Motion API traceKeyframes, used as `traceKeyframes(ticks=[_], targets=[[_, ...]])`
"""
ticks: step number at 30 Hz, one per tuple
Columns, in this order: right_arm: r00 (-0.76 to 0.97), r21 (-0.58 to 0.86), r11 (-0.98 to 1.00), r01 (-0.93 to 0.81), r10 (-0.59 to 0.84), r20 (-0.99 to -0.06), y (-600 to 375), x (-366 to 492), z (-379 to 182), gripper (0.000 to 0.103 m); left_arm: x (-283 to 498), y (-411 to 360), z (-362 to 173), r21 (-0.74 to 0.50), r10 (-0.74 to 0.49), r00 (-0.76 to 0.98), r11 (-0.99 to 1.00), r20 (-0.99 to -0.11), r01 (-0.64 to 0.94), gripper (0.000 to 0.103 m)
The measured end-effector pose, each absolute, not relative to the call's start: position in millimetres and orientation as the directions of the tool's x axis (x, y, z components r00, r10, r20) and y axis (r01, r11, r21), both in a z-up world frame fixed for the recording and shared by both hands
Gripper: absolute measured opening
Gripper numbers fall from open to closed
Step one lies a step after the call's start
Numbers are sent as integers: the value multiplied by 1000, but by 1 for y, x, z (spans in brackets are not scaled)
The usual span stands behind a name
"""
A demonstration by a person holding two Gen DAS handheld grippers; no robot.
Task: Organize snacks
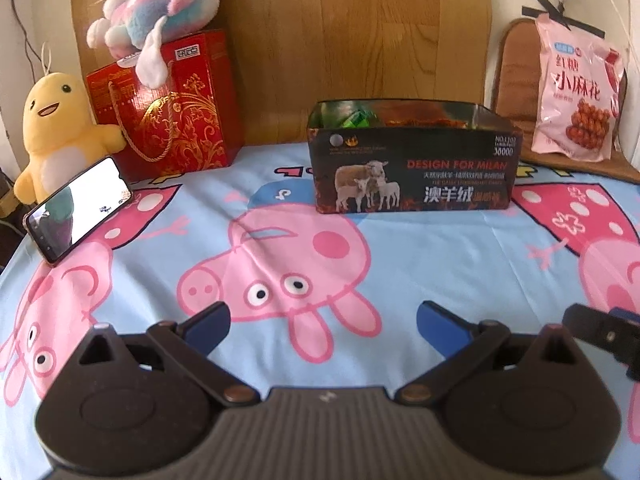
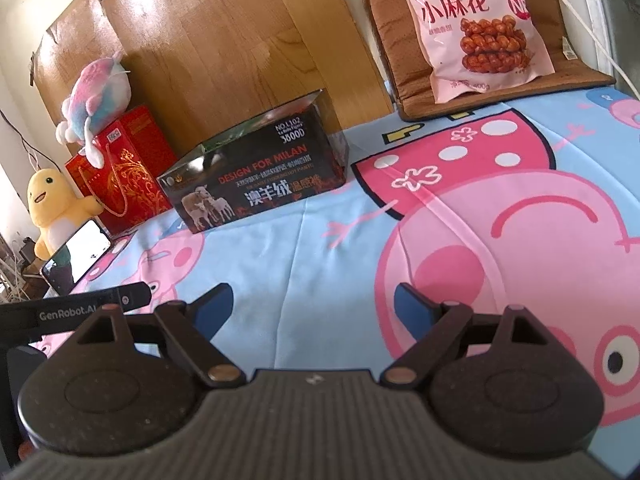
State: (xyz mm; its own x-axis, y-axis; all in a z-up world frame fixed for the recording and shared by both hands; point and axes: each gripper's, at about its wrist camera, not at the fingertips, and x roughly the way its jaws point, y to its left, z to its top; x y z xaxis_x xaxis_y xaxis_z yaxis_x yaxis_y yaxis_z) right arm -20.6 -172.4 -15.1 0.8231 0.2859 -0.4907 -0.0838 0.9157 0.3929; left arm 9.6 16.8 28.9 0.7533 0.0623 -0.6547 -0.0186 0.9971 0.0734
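An open dark cardboard box (image 1: 416, 176) with sheep printed on it stands at the back of the bed; green and orange packets (image 1: 360, 118) show inside. It also shows in the right wrist view (image 2: 256, 184). A pink snack bag (image 1: 576, 96) leans on a brown cushion at the back right, also in the right wrist view (image 2: 476, 28). My left gripper (image 1: 324, 324) is open and empty, low over the sheet, well short of the box. My right gripper (image 2: 314, 304) is open and empty, to the right of the left one.
A cartoon-pig sheet (image 1: 280, 264) covers the bed. A red gift bag (image 1: 168, 108) with a pink plush (image 1: 160, 8) on it, a yellow plush (image 1: 60, 128) and a propped phone (image 1: 80, 208) stand at the back left. A wooden board (image 1: 352, 28) backs the bed.
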Motion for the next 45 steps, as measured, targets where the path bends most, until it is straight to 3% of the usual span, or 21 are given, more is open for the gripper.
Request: traceKeyframes(ticks=[9,23,27,38,45], targets=[[823,381,920,-95,287,-490,-171,-19,-15,90,18,24,21,28,6,695,999,-719,20,102],[837,327,939,-106,262,-481,-164,-16,-18,90,21,22,15,42,1,698,998,-716,42,103],[842,322,941,-109,259,-473,-163,-16,-19,91,28,24,4,26,-8,652,999,-758,43,103],[834,342,930,-137,294,-466,-161,-13,-20,102,29,31,5,-11,-12,645,1000,-764,6,103],[840,364,925,-109,282,-464,-162,-23,-14,102,11,26,28,75,50,748,997,-662,0,103]])
